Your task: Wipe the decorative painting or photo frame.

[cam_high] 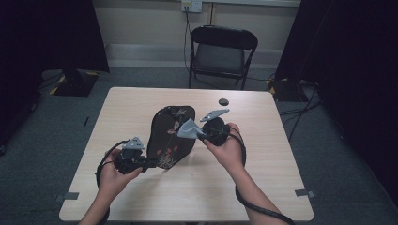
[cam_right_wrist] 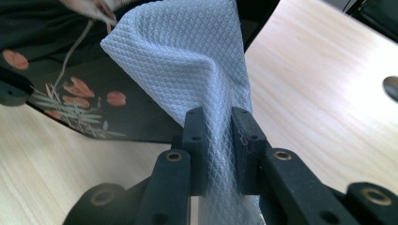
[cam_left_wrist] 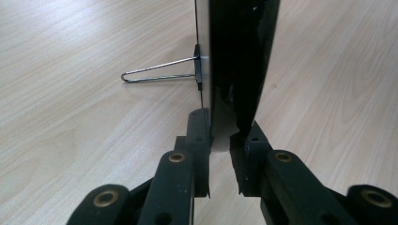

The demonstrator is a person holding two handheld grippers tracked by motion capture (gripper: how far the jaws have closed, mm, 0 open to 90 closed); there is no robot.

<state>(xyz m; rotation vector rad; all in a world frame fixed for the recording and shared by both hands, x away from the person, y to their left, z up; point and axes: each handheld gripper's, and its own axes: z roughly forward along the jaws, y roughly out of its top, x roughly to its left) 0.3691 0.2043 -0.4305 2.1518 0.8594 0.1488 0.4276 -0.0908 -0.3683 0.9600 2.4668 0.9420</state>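
Observation:
A black lacquered plate (cam_high: 168,136) with red flowers and pale leaves stands tilted on the table's middle. My left gripper (cam_high: 151,164) is shut on its near lower edge. In the left gripper view the jaws (cam_left_wrist: 220,129) pinch the plate's thin rim (cam_left_wrist: 239,47), and a wire stand (cam_left_wrist: 159,72) sticks out from its back. My right gripper (cam_high: 200,134) is shut on a pale blue waffle-weave cloth (cam_high: 188,129), held at the plate's right side. In the right gripper view the cloth (cam_right_wrist: 187,56) rises from between the jaws (cam_right_wrist: 220,117) in front of the plate's painted face (cam_right_wrist: 94,89).
A small dark round object (cam_high: 224,101) lies on the wooden table (cam_high: 263,187) toward the back right, also seen as a round object (cam_right_wrist: 392,86) at the edge of the right gripper view. A black folding chair (cam_high: 223,51) stands behind the table.

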